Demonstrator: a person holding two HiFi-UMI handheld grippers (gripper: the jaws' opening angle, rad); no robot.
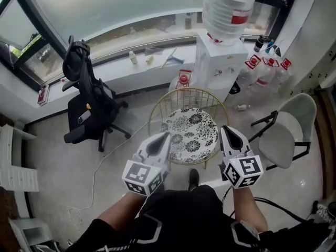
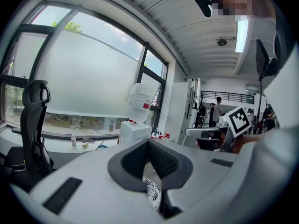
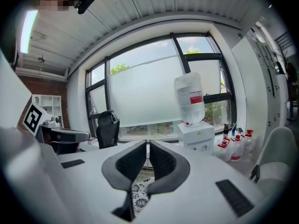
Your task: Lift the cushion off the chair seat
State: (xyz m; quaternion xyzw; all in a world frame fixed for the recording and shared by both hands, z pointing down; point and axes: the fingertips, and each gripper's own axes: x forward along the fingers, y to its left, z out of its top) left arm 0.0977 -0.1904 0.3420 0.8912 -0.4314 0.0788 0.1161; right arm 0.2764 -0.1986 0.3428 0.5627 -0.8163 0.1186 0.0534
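A round black-and-white floral cushion (image 1: 190, 134) lies on the seat of a gold wire chair (image 1: 187, 94) in the middle of the head view. My left gripper (image 1: 165, 136) hangs shut and empty above the cushion's near left edge. To the cushion's near right, my right gripper (image 1: 224, 131) is likewise shut with nothing in it. In the left gripper view a strip of the cushion (image 2: 152, 192) shows below the shut left gripper (image 2: 149, 143). The right gripper view shows the cushion (image 3: 138, 193) and chair wires under the shut right gripper (image 3: 147, 146).
A white water dispenser (image 1: 219, 62) with a large bottle (image 1: 227, 7) stands right behind the chair, with several bottles (image 1: 265, 68) beside it. A black office chair (image 1: 86, 100) is at left, a grey chair (image 1: 286, 130) at right. A white cable (image 1: 97, 168) runs over the floor.
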